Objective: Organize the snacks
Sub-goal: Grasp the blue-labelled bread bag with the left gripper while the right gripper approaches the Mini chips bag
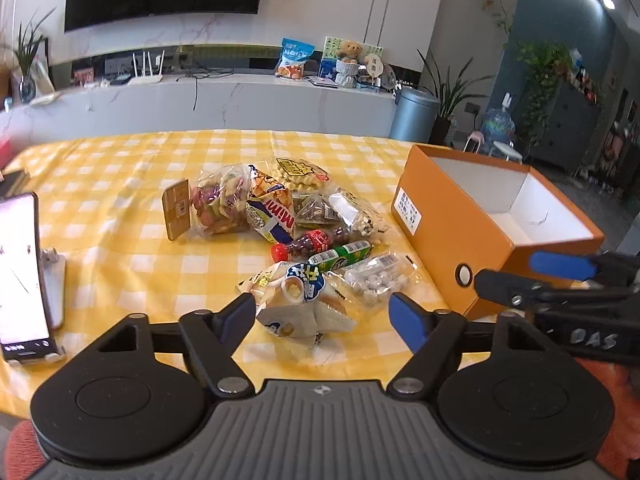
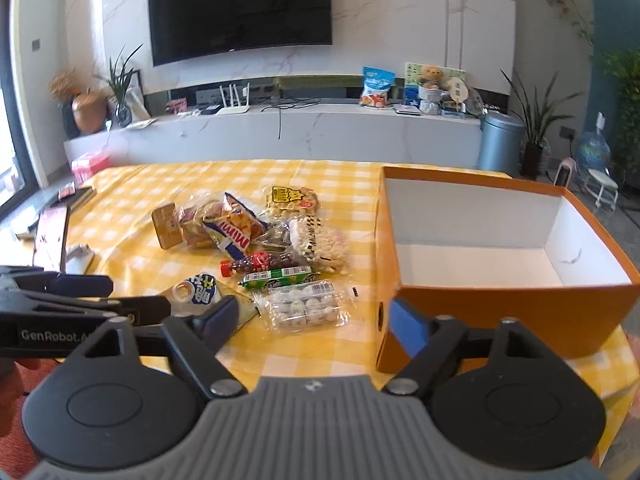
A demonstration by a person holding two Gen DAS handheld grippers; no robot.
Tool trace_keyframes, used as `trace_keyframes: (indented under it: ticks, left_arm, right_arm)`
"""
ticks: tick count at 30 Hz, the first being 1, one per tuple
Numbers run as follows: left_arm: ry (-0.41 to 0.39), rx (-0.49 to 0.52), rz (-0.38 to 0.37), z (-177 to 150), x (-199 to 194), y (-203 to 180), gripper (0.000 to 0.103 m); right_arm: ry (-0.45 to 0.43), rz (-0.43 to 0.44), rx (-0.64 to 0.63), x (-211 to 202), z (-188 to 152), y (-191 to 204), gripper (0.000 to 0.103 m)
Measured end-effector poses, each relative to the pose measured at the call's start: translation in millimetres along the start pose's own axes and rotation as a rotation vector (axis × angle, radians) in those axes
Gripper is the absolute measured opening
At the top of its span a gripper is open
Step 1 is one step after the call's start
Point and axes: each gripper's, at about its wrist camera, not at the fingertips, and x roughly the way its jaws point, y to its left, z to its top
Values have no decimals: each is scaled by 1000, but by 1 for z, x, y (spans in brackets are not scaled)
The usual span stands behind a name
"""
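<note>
Through the left wrist camera we see our left gripper (image 1: pixel 326 314) with its tongs standing apart over the yellow checked tablecloth (image 1: pixel 120 208). A white and blue snack pouch (image 1: pixel 298 300) lies between the two tips, and neither pad presses on it. Just beyond the tips a pack of round white candies (image 1: pixel 374 278) lies flat, with a green tube (image 1: pixel 340 256) and a small red-capped bottle (image 1: pixel 316 242) behind it. Farther out sits the rest of the snack heap, including a striped Mimi bag (image 1: pixel 272 212). To the right of our tongs stands the open orange box (image 1: pixel 440 240), its white inside bare. Our right gripper (image 1: pixel 524 274) reaches in from the right edge, in front of that box, its tongs apart. Off to the left a phone (image 1: pixel 20 276) leans on a stand.

Through the right wrist camera our right gripper (image 2: pixel 316 316) also has its tongs apart, gripping nothing. The candy pack (image 2: pixel 306 306) lies between and just ahead of the tips. The orange box (image 2: pixel 520 312) stands beside the right tong, which overlaps its near corner. The left gripper (image 2: pixel 124 294) enters from the left beside the white and blue pouch (image 2: pixel 198 292).
</note>
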Motion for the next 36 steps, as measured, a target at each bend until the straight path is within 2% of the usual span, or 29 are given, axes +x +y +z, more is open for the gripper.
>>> trace_keyframes:
  ticks: [3, 4, 6, 10, 17, 20, 27, 36]
  left_arm:
    - [9, -38, -30, 5, 7, 6, 84]
    - [16, -32, -18, 6, 10, 6, 84]
    - [26, -26, 6, 9, 16, 7, 84]
    - [70, -88, 17, 14, 32, 15, 93]
    - [165, -224, 20, 12, 61, 29, 94]
    - [200, -265, 31, 13, 72, 31, 94]
    - [251, -290, 68, 14, 95, 34, 92]
    - [271, -284, 68, 13, 115, 36, 92]
  right_arm:
    - [8, -8, -40, 13, 3, 4, 59]
    - [11, -10, -49, 17, 5, 5, 54]
    - [11, -8, -64, 23, 7, 6, 52]
    - [3, -9, -108, 38, 12, 12, 49]
    - [0, 5, -169, 57, 14, 17, 47]
    - [17, 14, -179, 68, 14, 19, 42]
    - [29, 22, -188, 87, 16, 19, 42]
    - [66, 20, -164, 112, 19, 14, 42]
